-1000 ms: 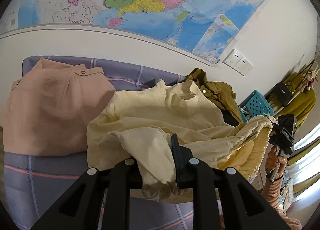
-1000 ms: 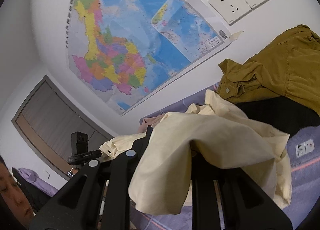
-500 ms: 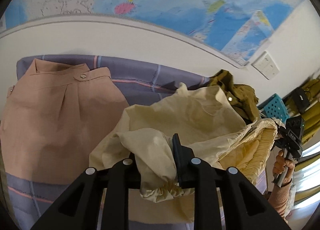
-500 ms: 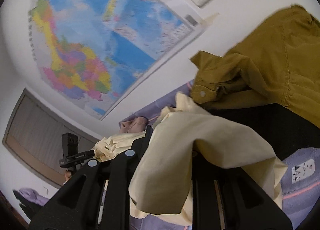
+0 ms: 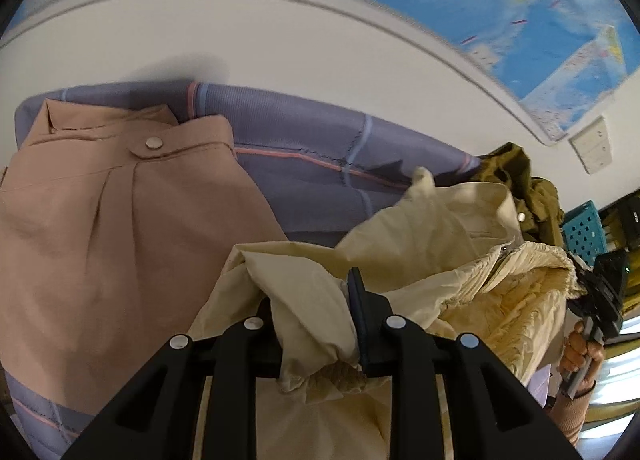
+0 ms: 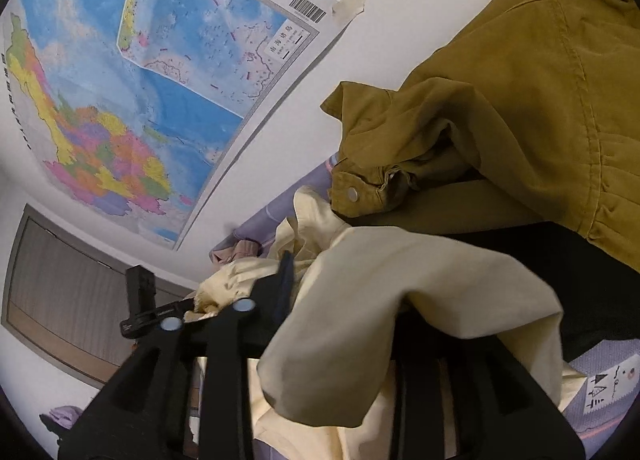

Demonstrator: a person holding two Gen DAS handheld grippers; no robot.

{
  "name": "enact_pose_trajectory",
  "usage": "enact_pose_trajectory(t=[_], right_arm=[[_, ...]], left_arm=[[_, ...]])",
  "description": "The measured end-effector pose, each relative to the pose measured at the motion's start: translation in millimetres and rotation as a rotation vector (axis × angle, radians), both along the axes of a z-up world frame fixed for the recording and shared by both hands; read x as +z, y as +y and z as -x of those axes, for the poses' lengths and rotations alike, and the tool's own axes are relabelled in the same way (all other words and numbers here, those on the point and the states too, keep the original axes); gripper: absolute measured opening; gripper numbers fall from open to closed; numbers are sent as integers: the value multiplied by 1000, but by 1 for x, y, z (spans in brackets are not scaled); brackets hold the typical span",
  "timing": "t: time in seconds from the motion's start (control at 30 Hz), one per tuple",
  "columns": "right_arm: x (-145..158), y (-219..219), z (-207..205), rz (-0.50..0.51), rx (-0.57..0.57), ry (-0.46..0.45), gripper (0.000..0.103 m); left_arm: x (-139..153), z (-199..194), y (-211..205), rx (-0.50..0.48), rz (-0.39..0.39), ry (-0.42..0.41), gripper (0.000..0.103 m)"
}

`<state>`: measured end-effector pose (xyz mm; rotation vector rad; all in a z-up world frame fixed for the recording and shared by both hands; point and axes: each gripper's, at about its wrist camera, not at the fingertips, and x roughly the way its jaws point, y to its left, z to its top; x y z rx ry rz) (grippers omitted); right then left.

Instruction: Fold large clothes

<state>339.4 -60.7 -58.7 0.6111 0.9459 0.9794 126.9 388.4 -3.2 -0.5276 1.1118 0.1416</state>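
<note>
A pale yellow garment with an elastic waistband hangs stretched between my two grippers above the bed. My left gripper is shut on a bunched end of it. My right gripper is shut on the other end, and the cloth drapes over its fingers and hides the right one. The right gripper also shows in the left wrist view, held by a hand at the waistband. The left gripper shows in the right wrist view.
A folded pink skirt lies on the purple checked bedsheet to the left. A mustard jacket lies over a dark garment at the right. A wall with a map is close behind. A blue crate stands far right.
Both grippers have moved forward and lower toward the bed with the yellow garment. The pink skirt and the mustard jacket appear closer. The grips have not changed.
</note>
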Motion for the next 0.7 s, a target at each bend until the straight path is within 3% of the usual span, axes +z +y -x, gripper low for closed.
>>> enact_pose_trajectory(t=[0.03,0.07,0.1,0.27,0.33,0.47,0.5,0.57,0.63,0.7], right_arm=[[2,-1,2,-9,-2,2,49],[5,-3,6,-22,-1,0,71],[11,-5,14,-26,-2,-23,87],[40,-5,59,33,32,-197,88],[49,18,84,182,63,-343,87],[41,80,110,377,165,-483,86],[35,100,113,469,166,-546,84],[22,125,111,585,162,-611,62],[12,134,94,589,157,-558,18],[15,128,80,534,143,-525,11]], left_arm=[[-4,-3,2,2,4,7,24],[-8,-5,3,6,13,13,24],[-10,-6,4,8,20,18,24],[-19,-11,12,24,53,23,24],[-19,-11,12,17,57,22,25],[-15,-8,8,7,48,-5,30],[-13,-7,7,1,44,-14,32],[-8,0,5,-6,49,-40,39],[2,8,3,-9,56,-79,48],[15,18,1,-25,60,-120,56]])
